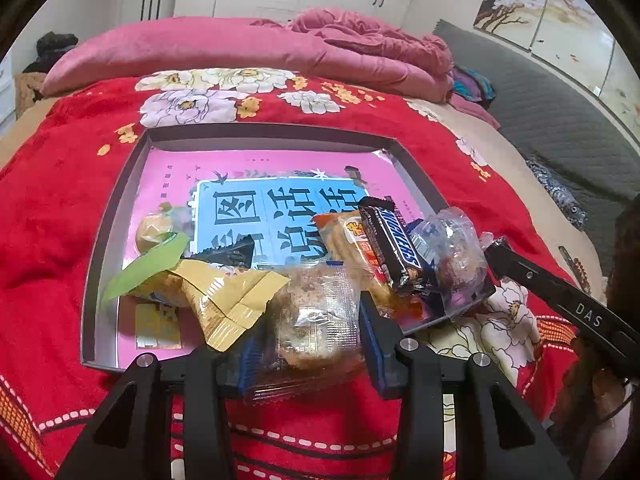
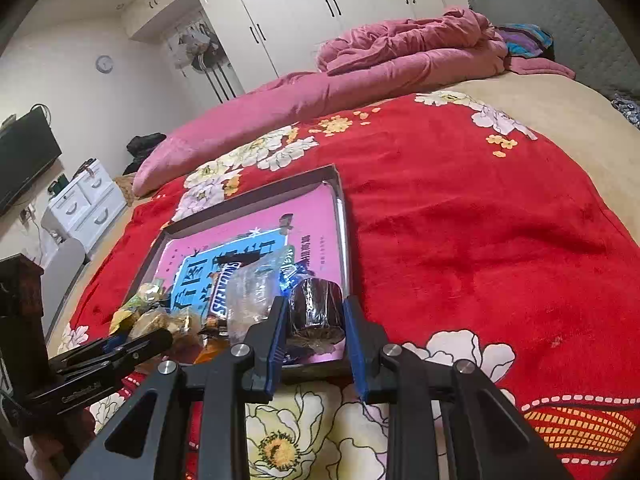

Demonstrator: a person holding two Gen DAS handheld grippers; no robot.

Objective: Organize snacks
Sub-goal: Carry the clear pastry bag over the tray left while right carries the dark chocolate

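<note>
Centrally, 2 grips. Left gripper (image 1: pixel 308 336) clamps a clear-wrapped pastry (image 1: pixel 316 320) at the tray's (image 1: pixel 120 184) 6 o'clock rim; right gripper (image 2: pixel 314 332) pinches a dark wrapped cake (image 2: pixel 316 312) at the 5 o'clock corner, jaws narrow, probably for setting down among the snacks. Outward: chocolate bar (image 1: pixel 394 250) at 4 o'clock, yellow packet (image 1: pixel 228 300) at 7. Crinkled wrap obscures both pastries' labels.

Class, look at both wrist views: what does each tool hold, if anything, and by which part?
The left tool grips a clear-wrapped pastry by its near sides. The right tool grips a dark wrapped cake across its sides.
</note>
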